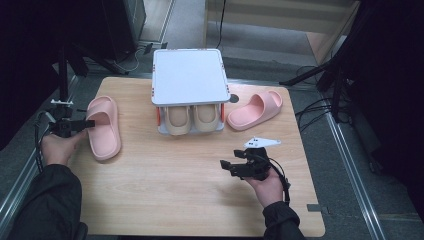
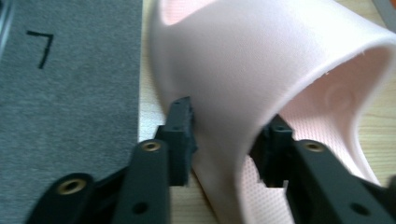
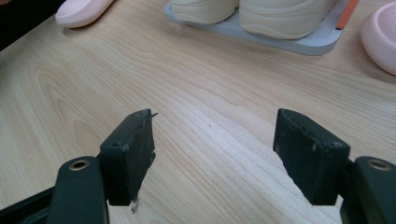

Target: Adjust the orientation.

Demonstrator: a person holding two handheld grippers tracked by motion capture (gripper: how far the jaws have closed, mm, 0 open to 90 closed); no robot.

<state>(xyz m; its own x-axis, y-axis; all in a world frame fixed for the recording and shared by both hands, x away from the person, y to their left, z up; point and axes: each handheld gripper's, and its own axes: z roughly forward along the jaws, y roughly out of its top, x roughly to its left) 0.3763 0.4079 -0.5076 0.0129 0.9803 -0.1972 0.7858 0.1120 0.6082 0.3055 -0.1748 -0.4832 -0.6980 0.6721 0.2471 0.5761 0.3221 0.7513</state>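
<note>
A pink slipper (image 1: 104, 127) lies on the left side of the wooden table (image 1: 190, 200). My left gripper (image 1: 90, 123) comes at it from the left edge. In the left gripper view its jaws stand on either side of the slipper's strap wall (image 2: 261, 60), one outside and one inside, both pressing on it. My left gripper (image 2: 229, 140) is shut on that strap. The second pink slipper (image 1: 255, 110) lies at the right of the rack. My right gripper (image 1: 229, 165) hovers over the bare table front right, open (image 3: 215, 144) with nothing between its jaws.
A small white two-level rack (image 1: 189, 75) stands at the table's back middle, with a pair of beige slippers (image 1: 192, 119) on its lower shelf (image 3: 303, 42). Grey carpet (image 2: 70, 93) lies beyond the table's left edge. Black stands and cables flank the table.
</note>
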